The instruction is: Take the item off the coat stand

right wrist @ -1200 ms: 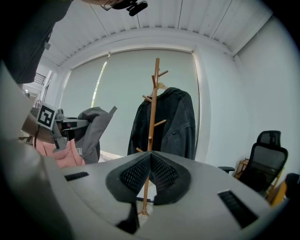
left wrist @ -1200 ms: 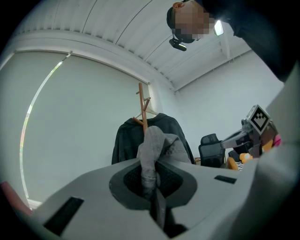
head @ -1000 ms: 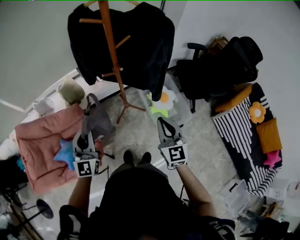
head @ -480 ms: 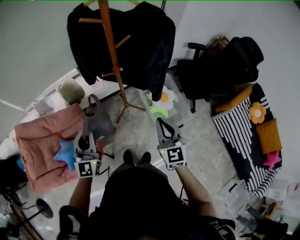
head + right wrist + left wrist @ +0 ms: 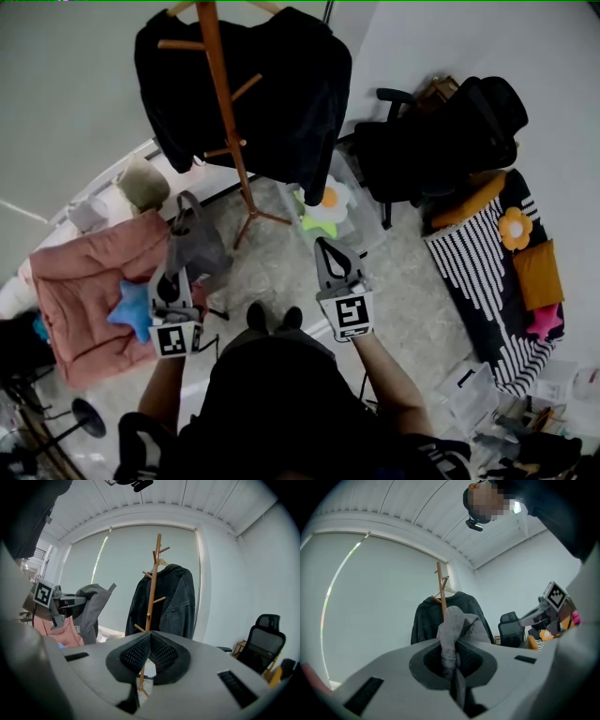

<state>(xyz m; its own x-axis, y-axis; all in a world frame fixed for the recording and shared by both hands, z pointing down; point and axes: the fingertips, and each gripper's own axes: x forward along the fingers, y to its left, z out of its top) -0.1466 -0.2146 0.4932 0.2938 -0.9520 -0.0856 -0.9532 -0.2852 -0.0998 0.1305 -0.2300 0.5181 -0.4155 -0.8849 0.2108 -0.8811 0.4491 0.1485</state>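
Grey cloth item (image 5: 194, 246) is off the coat stand (image 5: 223, 103) and hangs clear of it, on the near left of the stand's base. Holding it is the left gripper (image 5: 451, 665), clamped on a bunched fold at the top. The rest of the cloth droops straight down from the jaws, so its long axis is vertical, roughly parallel to the stand's pole. No contact with any peg that I can see.

Opposite it, the right gripper (image 5: 325, 246) has its jaws closed tip to tip with nothing in them. It sits on the near right of the stand's base, pointing at the pole.

A black jacket (image 5: 291, 94) hangs on the stand's upper pegs, draped on the far right side of the pole.

My read: removal of the grey piece looks done; only carrying it off or setting it down is left. If the jacket is wanted too, the right hand is free and lined up. The jacket lies ahead and above it, just right of the pole. Jaws would need to open first.
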